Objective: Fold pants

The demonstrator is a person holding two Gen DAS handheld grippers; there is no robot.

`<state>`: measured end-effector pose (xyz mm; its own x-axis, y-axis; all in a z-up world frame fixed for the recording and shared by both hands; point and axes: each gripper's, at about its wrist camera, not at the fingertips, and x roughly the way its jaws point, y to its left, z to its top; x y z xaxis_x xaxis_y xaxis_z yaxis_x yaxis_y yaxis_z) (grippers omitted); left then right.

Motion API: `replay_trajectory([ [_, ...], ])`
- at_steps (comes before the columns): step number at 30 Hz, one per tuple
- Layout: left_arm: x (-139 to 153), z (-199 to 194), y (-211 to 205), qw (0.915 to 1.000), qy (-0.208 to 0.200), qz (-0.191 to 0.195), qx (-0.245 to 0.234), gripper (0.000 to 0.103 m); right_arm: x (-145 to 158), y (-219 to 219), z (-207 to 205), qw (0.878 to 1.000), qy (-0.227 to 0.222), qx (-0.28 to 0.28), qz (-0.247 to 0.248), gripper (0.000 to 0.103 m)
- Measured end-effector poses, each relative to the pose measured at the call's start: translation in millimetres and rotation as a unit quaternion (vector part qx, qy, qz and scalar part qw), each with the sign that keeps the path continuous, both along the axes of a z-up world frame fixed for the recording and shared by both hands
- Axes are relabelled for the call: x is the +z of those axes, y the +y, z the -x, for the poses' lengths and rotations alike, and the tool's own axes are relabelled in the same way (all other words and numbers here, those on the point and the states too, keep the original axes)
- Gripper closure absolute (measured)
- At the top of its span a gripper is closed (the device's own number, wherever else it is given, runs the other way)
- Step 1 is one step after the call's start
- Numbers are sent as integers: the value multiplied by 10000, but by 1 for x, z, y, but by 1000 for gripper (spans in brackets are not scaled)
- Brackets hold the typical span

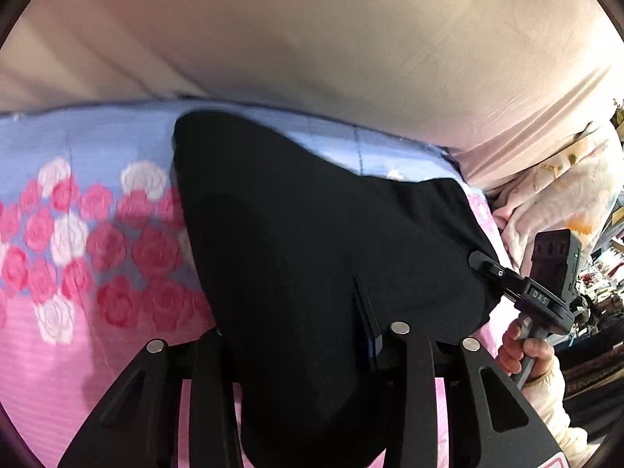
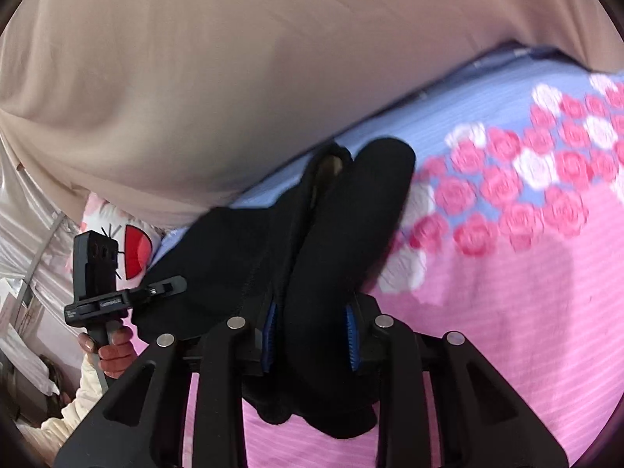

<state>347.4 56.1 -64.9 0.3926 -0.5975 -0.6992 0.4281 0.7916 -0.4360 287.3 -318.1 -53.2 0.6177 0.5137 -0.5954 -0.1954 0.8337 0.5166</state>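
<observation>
There is one pair of black pants (image 1: 312, 241), lifted in a bunch over a bed, and two tools hold it, one in each of the person's hands. The left tool (image 1: 296, 351) has the dark cloth draped thick over its fingers, so its own camera hides how far apart they stand; from the other side the left tool (image 2: 171, 286) is seen with its tip pushed into the edge of the pants, apparently pinching it. The right tool (image 2: 312, 335) grips a fat fold of the pants (image 2: 323, 257) between its two blue-padded fingers (image 2: 351, 335), which stand fairly narrow around the cloth. From the left camera the right tool (image 1: 481, 263) bites the far corner of the garment, with the right hand (image 1: 522, 347) wrapped around its handle; the left hand (image 2: 113, 351) shows likewise in the right view. Underneath lies one bedsheet (image 1: 58, 351), pink and blue with a band of pink and white roses. Behind the pants rises a large beige cushion (image 1: 312, 39), filling the background. A white pillow (image 2: 132, 241) with a red patch sits beside it.
</observation>
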Motion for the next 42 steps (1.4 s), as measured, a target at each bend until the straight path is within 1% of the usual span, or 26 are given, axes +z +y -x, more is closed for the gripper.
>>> replay_trajectory([
  [2, -10, 0, -1, 10000, 16, -73, 37, 65, -9, -2, 0, 9999, 92, -30, -65, 74],
  [4, -12, 3, 2, 9999, 8, 79, 78, 66, -13, -5, 0, 9997, 127, -61, -217, 74],
  [6, -13, 3, 10, 9998, 45, 172, 118, 68, -10, -6, 1, 9991, 174, -60, -383, 76],
  [9, -3, 16, 17, 9999, -132, 73, 20, 69, 1, -7, 10, 9985, 156, 63, -528, 77],
  [10, -4, 20, 20, 9999, -135, 32, -34, 69, 3, -7, 17, 9983, 172, 110, -548, 77],
  [12, -11, 24, 23, 9999, -101, -38, -89, 67, -4, -6, 22, 9992, 207, 99, -324, 77],
  [13, -16, 22, 24, 9999, -77, -71, -65, 62, -10, -5, 23, 9993, 247, 55, -270, 75],
  [14, -22, 20, 24, 10000, -38, -78, -4, 57, -18, -7, 20, 9987, 329, -14, -385, 69],
  [15, -28, 17, 28, 9999, -22, -23, 139, 42, -23, -10, 18, 9981, 396, -78, -462, 57],
  [16, -30, 15, 31, 9996, -27, -45, 292, 30, -26, -11, 16, 9978, 475, -122, -452, 57],
  [18, -31, 15, 38, 9993, -41, 104, 361, 29, -22, -8, 16, 9986, 463, -94, -250, 42],
  [19, -30, 16, 40, 9993, -31, 74, 378, 25, -20, -5, 17, 9988, 455, -119, -153, 38],
  [21, -24, 21, 48, 9978, -5, -111, 647, 18, -13, -9, 29, 9981, 457, -397, -96, 19],
  [23, -11, 35, 57, 9956, -129, -298, 880, 18, -4, -25, 55, 9954, 382, -848, -244, 15],
  [25, 10, 61, 68, 9882, -589, -787, 1172, 18, 3, -40, 79, 9921, 307, -1186, -252, 15],
  [26, 20, 75, 71, 9790, -851, -1176, 1431, 18, 9, -50, 100, 9881, 231, -1504, -227, 13],
  [27, 33, 96, 74, 9594, -1221, -1761, 1835, 18, 12, -56, 111, 9860, 187, -1643, -228, 13],
  [29, 51, 128, 69, 9302, -1737, -2360, 2211, 17, 23, -64, 143, 9811, 66, -1921, -206, 13],
  [31, 69, 161, 61, 9052, -2111, -2737, 2472, 16, 36, -61, 171, 9787, -141, -2049, 40, 13],
  [33, 85, 193, 46, 8898, -2516, -2772, 2610, 16, 52, -44, 191, 9756, -407, -2102, 485, 10],
  [34, 91, 205, 41, 8847, -2670, -2766, 2636, 16, 60, -29, 197, 9744, -539, -2074, 682, 10],
  [35, 95, 216, 32, 8800, -2804, -2775, 2644, 16, 68, -15, 204, 9731, -704, -1997, 913, 10],
  [36, 98, 221, 23, 8795, -2850, -2755, 2632, 14, 73, -8, 209, 9721, -821, -1931, 1049, 8],
  [37, 99, 227, 10, 8834, -2835, -2691, 2584, 10, 80, 4, 212, 9712, -927, -1858, 1167, 7],
  [40, 99, 237, -8, 8993, -2687, -2433, 2445, 10, 97, 39, 221, 9670, -1322, -1617, 1462, 5],
  [42, 98, 240, -18, 9023, -2624, -2364, 2470, 10, 103, 58, 222, 9625, -1504, -1510, 1680, 5],
])
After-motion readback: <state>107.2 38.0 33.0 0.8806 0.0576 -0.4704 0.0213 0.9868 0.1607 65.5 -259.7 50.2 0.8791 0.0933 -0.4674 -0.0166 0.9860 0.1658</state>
